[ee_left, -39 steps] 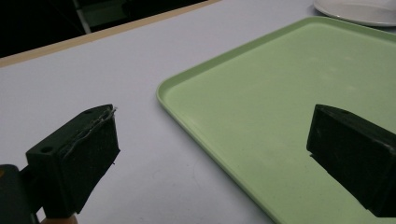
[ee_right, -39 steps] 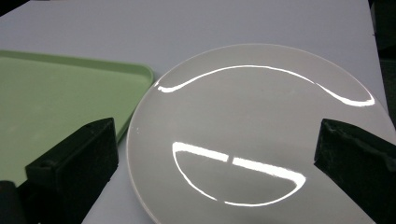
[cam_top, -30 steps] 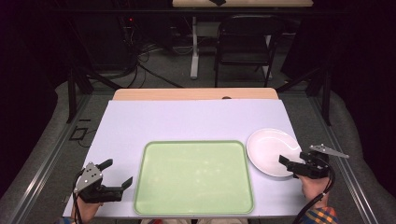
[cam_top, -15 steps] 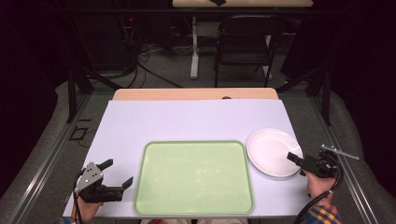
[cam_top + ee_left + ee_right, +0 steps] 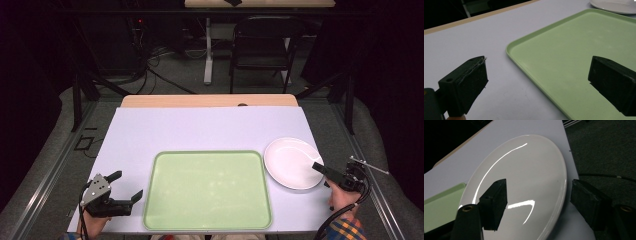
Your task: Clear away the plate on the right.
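Note:
An empty white plate lies at the table's right, beside an empty light green tray at the front middle. My right gripper hovers at the plate's near right rim, open. In the right gripper view one jaw hangs over the plate and the other stands outside its rim, so the rim runs between them without touching the right gripper. My left gripper rests open at the front left, just off the tray's left edge. In the left gripper view, the left gripper spans the tray's rim.
The table has a pale lilac top with a wooden strip at the back edge. A black chair and a table leg stand on the floor beyond. The table's right edge is close to the right gripper. The plate shows far off past the tray.
My right gripper has drawn back a little toward the table's right edge and rolled, its tips now at the plate's rim. The left gripper, tray and plate have not moved.

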{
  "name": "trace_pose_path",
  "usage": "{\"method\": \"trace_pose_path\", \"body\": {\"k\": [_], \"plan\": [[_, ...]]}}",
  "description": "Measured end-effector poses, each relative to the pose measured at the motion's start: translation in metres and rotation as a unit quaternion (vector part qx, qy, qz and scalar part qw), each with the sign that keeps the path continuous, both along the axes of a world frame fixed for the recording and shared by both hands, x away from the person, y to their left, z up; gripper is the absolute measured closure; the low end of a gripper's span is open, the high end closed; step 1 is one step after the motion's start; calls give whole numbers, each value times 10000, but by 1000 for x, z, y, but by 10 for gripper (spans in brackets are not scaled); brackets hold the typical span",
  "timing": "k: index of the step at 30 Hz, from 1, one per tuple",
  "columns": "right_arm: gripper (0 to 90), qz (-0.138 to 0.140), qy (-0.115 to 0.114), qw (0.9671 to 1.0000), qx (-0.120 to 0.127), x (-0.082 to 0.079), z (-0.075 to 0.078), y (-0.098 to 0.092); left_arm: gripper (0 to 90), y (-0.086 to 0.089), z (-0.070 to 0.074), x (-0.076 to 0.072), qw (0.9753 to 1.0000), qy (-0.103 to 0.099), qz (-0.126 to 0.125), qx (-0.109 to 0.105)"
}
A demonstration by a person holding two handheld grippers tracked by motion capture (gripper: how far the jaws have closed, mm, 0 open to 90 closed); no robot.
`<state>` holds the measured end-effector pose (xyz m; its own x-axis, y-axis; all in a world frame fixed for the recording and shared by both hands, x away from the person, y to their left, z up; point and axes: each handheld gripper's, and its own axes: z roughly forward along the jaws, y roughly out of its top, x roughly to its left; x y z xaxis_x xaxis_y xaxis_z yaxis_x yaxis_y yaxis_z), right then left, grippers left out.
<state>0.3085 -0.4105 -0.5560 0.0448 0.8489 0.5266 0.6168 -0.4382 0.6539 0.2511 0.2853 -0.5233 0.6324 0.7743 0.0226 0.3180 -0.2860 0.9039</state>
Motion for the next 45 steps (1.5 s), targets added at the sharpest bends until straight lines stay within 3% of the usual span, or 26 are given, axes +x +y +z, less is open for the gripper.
{"method": "trace_pose_path", "body": {"k": [4,5,8,9,17,45], "plan": [[375,-73,80,9999,114,2,-4,-1,22,0,0,0,10000,7,17,9],[407,-120,126,9994,295,3,-6,-1,22,-1,0,0,10000,14,21,23],[438,-164,146,9992,329,4,-8,-2,23,-1,0,0,10000,11,24,20],[474,-204,210,9985,452,5,-10,-3,23,0,0,0,10000,16,30,31],[560,-379,203,9962,753,5,-14,-7,26,0,0,0,10000,14,40,25],[764,-700,229,9956,579,5,-19,-7,36,-1,-1,1,10000,17,22,13]]}}
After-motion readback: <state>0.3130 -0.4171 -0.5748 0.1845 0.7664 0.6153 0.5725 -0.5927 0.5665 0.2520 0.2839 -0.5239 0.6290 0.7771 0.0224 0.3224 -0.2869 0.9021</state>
